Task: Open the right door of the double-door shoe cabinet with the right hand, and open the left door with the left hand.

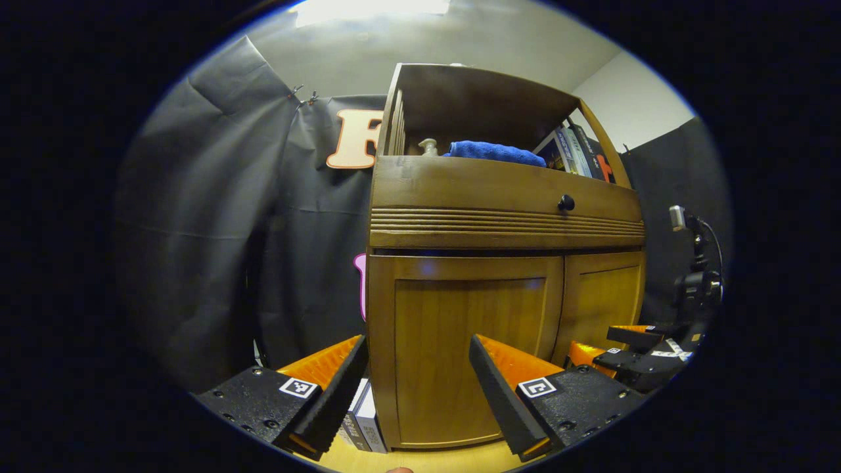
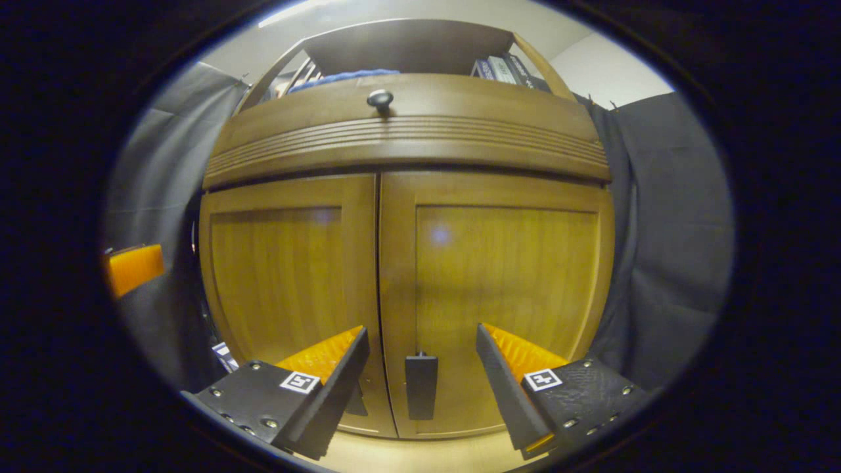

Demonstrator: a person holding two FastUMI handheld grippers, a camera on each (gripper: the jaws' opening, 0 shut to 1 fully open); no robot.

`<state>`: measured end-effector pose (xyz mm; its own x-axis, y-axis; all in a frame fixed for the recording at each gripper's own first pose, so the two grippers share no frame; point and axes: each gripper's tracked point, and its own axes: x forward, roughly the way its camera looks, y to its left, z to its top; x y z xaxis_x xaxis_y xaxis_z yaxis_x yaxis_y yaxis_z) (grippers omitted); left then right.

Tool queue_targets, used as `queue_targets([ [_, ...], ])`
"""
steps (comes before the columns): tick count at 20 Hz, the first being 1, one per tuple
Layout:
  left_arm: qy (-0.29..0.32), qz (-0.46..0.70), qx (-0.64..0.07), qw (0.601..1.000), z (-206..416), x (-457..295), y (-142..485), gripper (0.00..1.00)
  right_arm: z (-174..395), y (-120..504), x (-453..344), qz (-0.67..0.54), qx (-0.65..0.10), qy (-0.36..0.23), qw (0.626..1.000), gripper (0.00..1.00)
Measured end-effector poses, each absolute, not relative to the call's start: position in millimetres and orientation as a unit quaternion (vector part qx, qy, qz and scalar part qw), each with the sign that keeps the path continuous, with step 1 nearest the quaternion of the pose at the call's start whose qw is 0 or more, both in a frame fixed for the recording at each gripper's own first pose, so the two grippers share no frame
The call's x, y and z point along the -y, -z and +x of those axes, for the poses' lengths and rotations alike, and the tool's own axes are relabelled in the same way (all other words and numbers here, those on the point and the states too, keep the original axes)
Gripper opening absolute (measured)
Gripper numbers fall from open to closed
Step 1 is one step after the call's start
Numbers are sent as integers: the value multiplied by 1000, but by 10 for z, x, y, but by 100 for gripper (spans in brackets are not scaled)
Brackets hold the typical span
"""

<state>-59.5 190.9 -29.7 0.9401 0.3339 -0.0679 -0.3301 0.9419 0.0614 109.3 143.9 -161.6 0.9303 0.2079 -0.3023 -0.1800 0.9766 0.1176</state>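
A wooden shoe cabinet stands in front of me with both lower doors shut. In the right gripper view the left door and right door meet at a centre seam. A small dark handle hangs low on the right door beside that seam. My right gripper is open, and the handle shows between its fingers without touching them. In the left gripper view my left gripper is open, facing the left door from a short distance. The right gripper shows low by the right door.
Above the doors is a drawer front with a round knob. The open shelf on top holds a blue towel, a bottle and books. More books stand on the floor left of the cabinet. A camera stand is at the right.
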Motion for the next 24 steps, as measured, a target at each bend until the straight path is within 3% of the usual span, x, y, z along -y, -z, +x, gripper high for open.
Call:
queue_targets([
  [4, -176, 26, -44, 983, -597, -2005, 347, 95, 1156, 1817, -1472, 57, -183, -98, 977, 98],
  [10, -184, 21, -48, 982, -618, -2011, 368, 92, 1244, 1923, -1490, 57, -197, -94, 974, 35],
  [12, -187, 20, -50, 981, -643, -2012, 382, 95, 1213, 1939, -1476, 51, -206, -96, 972, 28],
  [13, -188, 19, -51, 981, -652, -2013, 391, 95, 1201, 1948, -1478, 55, -212, -97, 971, 36],
  [14, -189, 19, -52, 980, -660, -2015, 388, 95, 1187, 1951, -1476, 58, -219, -98, 969, 29],
  [17, -191, 19, -52, 980, -682, -1979, 371, 92, 1126, 1930, -1434, 65, -224, -98, 967, 29],
  [18, -191, 20, -52, 980, -688, -1969, 361, 95, 1095, 1917, -1415, 64, -221, -93, 969, 28],
  [19, -190, 22, -52, 980, -710, -1957, 361, 92, 1056, 1905, -1387, 64, -216, -87, 970, 28],
  [20, -190, 23, -53, 980, -714, -1947, 346, 95, 1013, 1896, -1360, 66, -214, -82, 971, 33],
  [21, -190, 24, -52, 980, -722, -1934, 333, 95, 977, 1886, -1334, 71, -213, -78, 971, 28],
  [22, -190, 23, -52, 980, -736, -1925, 324, 95, 941, 1878, -1311, 76, -214, -74, 971, 33],
  [24, -189, 22, -54, 980, -767, -1890, 326, 92, 841, 1868, -1262, 82, -217, -68, 970, 28],
])
